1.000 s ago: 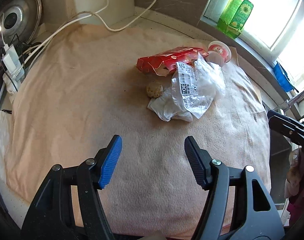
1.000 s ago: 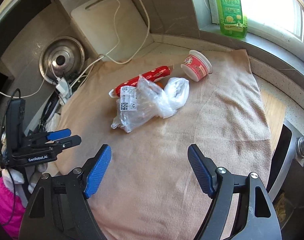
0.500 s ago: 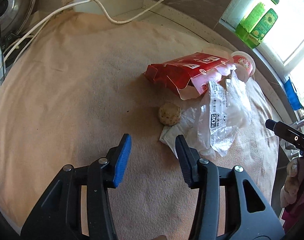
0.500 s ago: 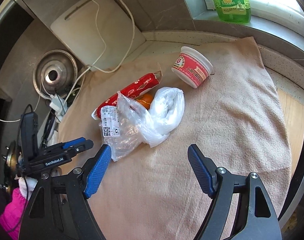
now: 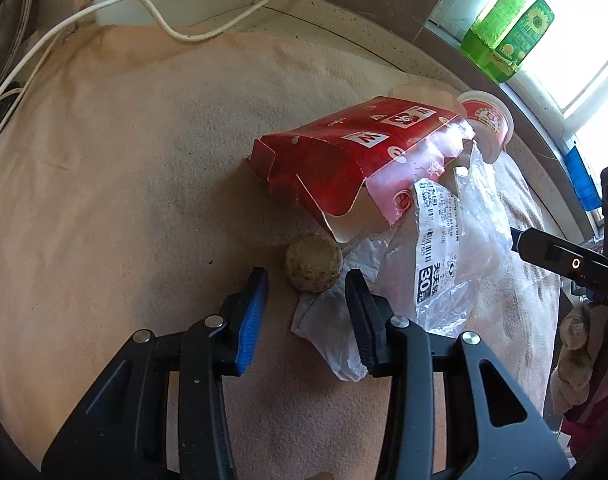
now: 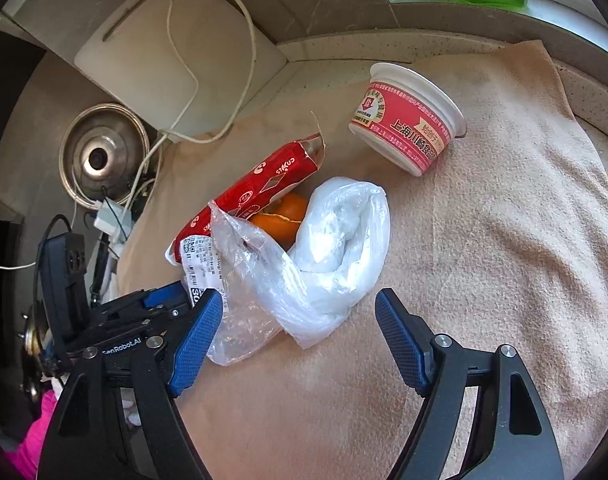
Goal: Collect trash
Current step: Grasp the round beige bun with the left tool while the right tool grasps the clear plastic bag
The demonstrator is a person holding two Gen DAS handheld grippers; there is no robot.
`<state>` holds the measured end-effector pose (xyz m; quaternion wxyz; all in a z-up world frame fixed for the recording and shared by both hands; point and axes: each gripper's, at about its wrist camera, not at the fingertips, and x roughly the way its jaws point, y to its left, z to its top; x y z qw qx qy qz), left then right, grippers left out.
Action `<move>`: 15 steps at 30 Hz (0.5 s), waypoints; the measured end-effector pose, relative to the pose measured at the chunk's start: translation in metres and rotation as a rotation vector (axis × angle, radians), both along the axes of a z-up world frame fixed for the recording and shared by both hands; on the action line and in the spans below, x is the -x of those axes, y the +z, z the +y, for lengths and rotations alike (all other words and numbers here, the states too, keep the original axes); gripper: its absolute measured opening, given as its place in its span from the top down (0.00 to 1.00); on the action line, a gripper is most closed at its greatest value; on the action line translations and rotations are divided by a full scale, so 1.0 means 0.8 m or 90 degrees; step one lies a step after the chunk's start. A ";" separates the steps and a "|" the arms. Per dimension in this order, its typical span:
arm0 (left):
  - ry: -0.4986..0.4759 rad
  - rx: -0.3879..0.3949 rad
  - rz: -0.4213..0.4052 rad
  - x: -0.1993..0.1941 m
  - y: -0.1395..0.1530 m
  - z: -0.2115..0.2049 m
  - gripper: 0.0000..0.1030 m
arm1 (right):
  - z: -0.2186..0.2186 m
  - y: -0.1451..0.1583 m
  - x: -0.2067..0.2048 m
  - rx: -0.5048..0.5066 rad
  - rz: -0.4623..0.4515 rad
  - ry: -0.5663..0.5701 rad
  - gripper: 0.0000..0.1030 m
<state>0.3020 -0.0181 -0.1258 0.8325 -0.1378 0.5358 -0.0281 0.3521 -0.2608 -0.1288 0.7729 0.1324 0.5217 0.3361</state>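
A trash pile lies on a beige towel (image 5: 124, 160): a torn red carton (image 5: 343, 160), a clear labelled bag (image 5: 443, 248), crumpled white plastic (image 5: 327, 324), a red-and-white cup (image 5: 487, 120) on its side and a small brownish ball (image 5: 313, 264). My left gripper (image 5: 307, 280) has its jaws closing, with the ball just at the fingertips; the pads are not pressing on it. My right gripper (image 6: 300, 308) stands open over the white bag (image 6: 343, 240) and clear bag (image 6: 244, 280). Orange peel (image 6: 284, 216) shows under the carton (image 6: 256, 184); the cup (image 6: 407, 120) lies beyond.
White cables (image 5: 164, 28) trail across the towel's far edge. A pot lid (image 6: 100, 152) and a white board (image 6: 164, 48) lean at the back. A green bottle (image 5: 507, 36) stands on the windowsill. The left gripper (image 6: 144, 312) shows beside the pile in the right wrist view.
Both grippers have come down and forward to the trash pile. The left jaws have narrowed around the ball's position; the right jaws keep the same width.
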 end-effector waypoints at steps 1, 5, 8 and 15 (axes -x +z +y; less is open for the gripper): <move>-0.001 0.000 0.001 -0.002 -0.001 -0.001 0.60 | 0.000 0.000 -0.001 -0.003 0.001 -0.001 0.24; 0.000 -0.004 0.000 -0.008 -0.004 -0.002 0.60 | 0.002 -0.002 -0.004 -0.007 0.006 -0.002 0.24; 0.001 -0.005 0.000 -0.012 -0.007 -0.004 0.60 | 0.007 -0.004 -0.008 0.001 0.005 -0.001 0.24; 0.004 0.001 -0.009 -0.014 -0.008 -0.004 0.69 | 0.017 -0.019 -0.015 0.032 0.020 -0.012 0.44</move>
